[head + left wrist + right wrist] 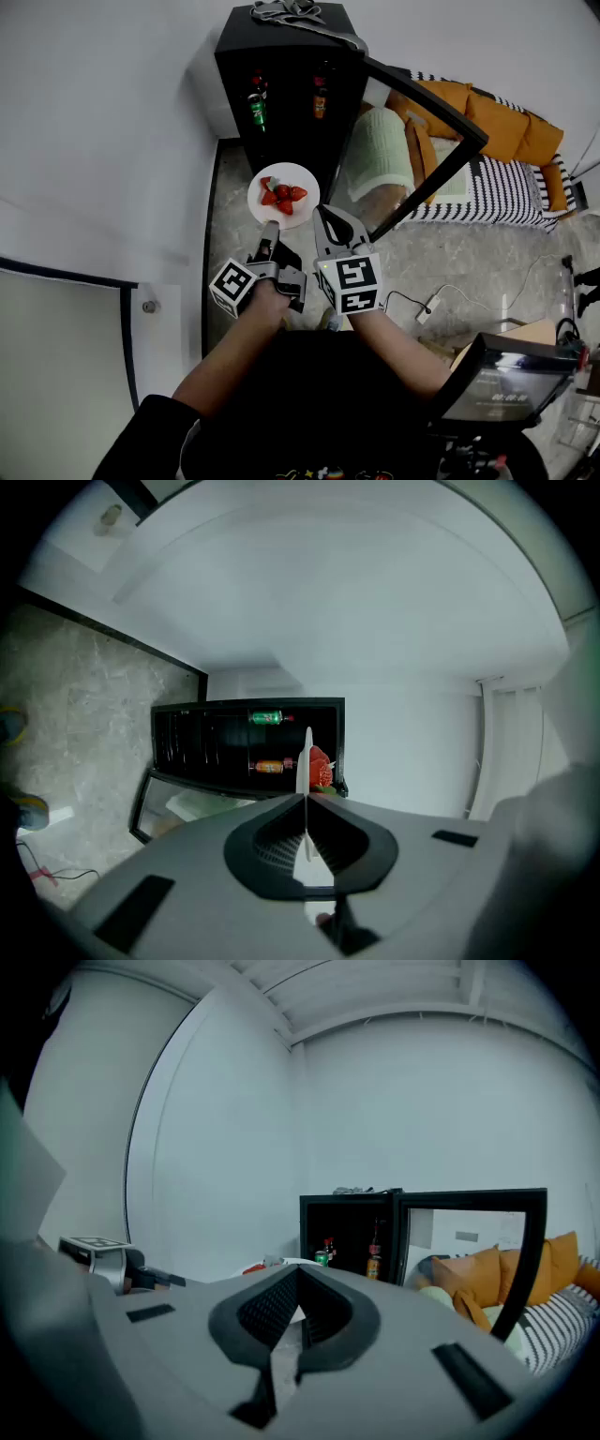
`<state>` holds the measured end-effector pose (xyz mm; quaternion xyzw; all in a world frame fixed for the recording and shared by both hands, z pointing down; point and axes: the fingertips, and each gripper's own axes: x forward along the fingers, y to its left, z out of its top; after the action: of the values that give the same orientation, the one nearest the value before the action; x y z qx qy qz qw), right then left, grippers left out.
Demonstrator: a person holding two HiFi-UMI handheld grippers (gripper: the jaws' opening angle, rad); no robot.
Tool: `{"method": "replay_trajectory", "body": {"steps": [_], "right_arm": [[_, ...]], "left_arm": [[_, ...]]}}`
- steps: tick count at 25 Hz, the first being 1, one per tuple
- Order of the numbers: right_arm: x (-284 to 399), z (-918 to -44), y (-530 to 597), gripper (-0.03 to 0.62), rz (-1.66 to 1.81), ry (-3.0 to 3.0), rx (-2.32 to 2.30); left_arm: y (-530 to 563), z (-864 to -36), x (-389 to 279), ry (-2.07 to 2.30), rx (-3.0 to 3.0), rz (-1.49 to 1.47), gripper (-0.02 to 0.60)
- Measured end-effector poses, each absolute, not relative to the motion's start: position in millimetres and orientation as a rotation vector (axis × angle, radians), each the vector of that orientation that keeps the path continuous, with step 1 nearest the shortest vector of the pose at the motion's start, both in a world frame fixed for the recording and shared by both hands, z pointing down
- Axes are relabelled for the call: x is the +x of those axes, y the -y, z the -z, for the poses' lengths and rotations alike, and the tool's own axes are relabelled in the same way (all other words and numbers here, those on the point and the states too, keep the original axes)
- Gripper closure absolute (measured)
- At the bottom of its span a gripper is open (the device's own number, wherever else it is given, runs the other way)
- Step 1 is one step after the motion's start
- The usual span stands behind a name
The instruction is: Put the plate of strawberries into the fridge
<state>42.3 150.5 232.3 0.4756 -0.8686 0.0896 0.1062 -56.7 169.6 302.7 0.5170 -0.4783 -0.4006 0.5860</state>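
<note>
Marble floor [469, 262], white wall [94, 141]. Black fridge [291, 42] stood against that wall with its glass door [427, 101] swung open toward the right. Inside I noted a green can [257, 108] and, beside it, an orange bottle [321, 98], both on the same shelf. A sofa with orange cushions [497, 122] lay beyond the door.

Left gripper [270, 228]: jaws closed on the near rim of the white plate [292, 172]. Its own view showed the plate edge-on, pinched between the two pads. The plate sat roughly level in the head view. The strawberries [282, 195] were piled together near its middle, red, with some green leaves showing.

Plate position: held in the air in front of the open fridge, outside the cabinet, below the shelf with the drinks as I saw it from the head camera.

Right gripper [325, 217]: jaws together at the tips, nothing between them. It hung just beside the plate's right edge; I could not tell whether it touched the rim. Its camera looked at the fridge opening, with the plate low on its left.
</note>
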Motion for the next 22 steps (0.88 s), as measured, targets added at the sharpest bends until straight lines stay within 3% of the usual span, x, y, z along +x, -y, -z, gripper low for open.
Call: {"method": "replay_trajectory", "body": {"steps": [22], "right_arm": [[93.7,-245.2,-159.1,0.588,-0.266,2.644,1.260]], "left_arm": [[-179.9,-314.3,-2.8,1.189,1.170,1.005,0.571]]}}
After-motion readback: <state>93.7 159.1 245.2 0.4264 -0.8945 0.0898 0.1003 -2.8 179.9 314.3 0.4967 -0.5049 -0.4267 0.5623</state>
